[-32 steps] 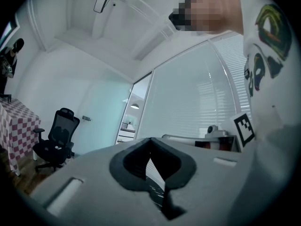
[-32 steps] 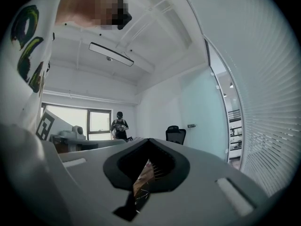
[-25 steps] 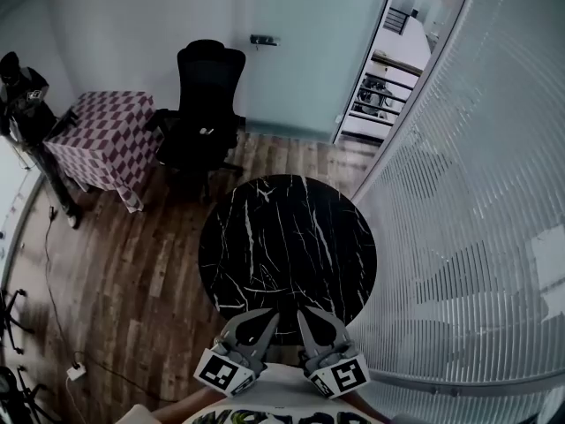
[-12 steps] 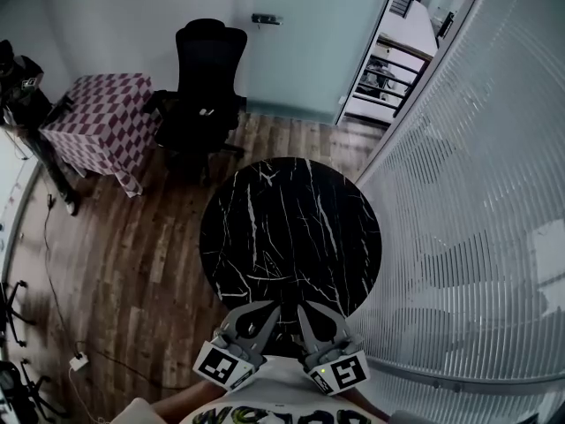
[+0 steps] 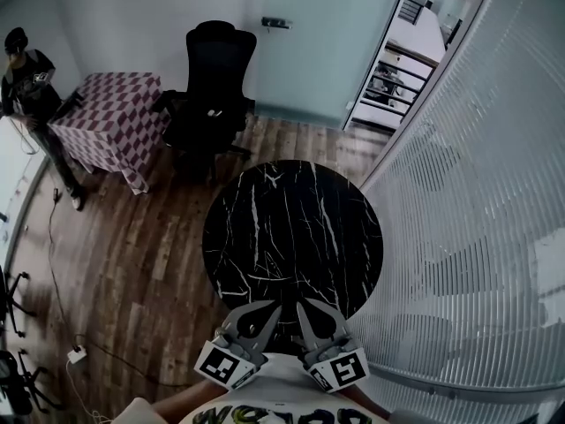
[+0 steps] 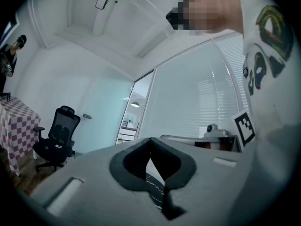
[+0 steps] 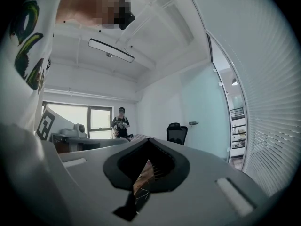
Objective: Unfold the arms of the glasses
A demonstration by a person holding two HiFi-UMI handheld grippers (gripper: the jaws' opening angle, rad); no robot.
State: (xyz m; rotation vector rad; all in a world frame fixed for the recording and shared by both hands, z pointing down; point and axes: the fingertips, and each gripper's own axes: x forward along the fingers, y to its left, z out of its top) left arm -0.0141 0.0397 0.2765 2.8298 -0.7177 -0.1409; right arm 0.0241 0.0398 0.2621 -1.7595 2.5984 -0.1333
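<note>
My left gripper [image 5: 263, 318] and right gripper [image 5: 311, 318] sit pinched together, empty, by the near rim of the round black marble table [image 5: 291, 228], with no glasses in view, so I'd find them before opening.

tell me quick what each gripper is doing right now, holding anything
Left gripper: closed, nothing between its jaws.
Right gripper: closed, nothing between its jaws.
</note>
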